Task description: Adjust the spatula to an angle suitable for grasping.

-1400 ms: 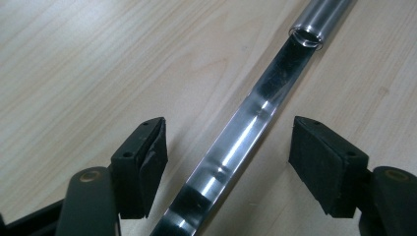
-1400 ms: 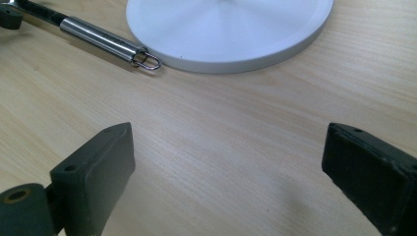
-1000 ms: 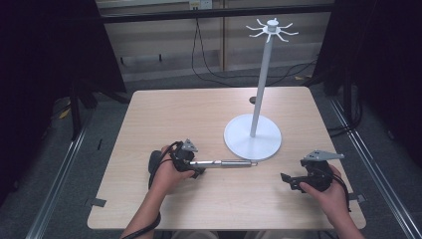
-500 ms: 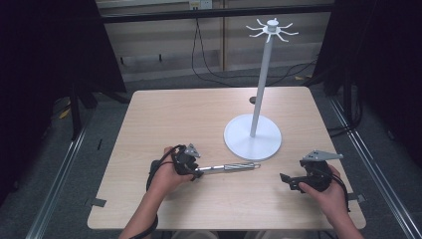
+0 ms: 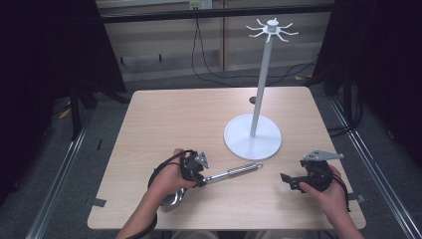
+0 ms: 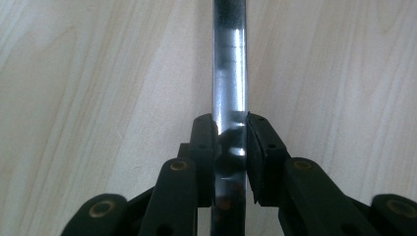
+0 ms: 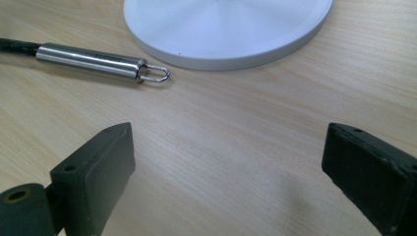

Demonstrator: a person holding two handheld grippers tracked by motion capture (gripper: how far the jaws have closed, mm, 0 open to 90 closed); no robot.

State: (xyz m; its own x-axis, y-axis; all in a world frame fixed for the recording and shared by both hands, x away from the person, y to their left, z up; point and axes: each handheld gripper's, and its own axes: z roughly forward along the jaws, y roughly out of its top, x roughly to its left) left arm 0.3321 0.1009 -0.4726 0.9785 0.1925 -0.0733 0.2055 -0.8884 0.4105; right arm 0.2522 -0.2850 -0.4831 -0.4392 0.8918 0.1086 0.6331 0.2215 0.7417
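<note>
Spanning the scene, the wooden bench (image 5: 199,119) carries a white stand (image 5: 253,137) with a round base and a tall pole topped by hooks. Just in front of that base lies a metal ladle (image 5: 231,173), its handle pointing toward the stand with a wire loop at the tip. The left gripper (image 5: 198,172) is clamped on this handle. The right gripper (image 5: 287,180) rests well apart to the right, jaws spread wide with nothing between them.

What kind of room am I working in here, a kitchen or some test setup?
Most likely a lab or recording booth, not a kitchen: a bare wooden table stands alone between dark curtains, with loose cables along the back wall and metal floor rails beside it.
</note>
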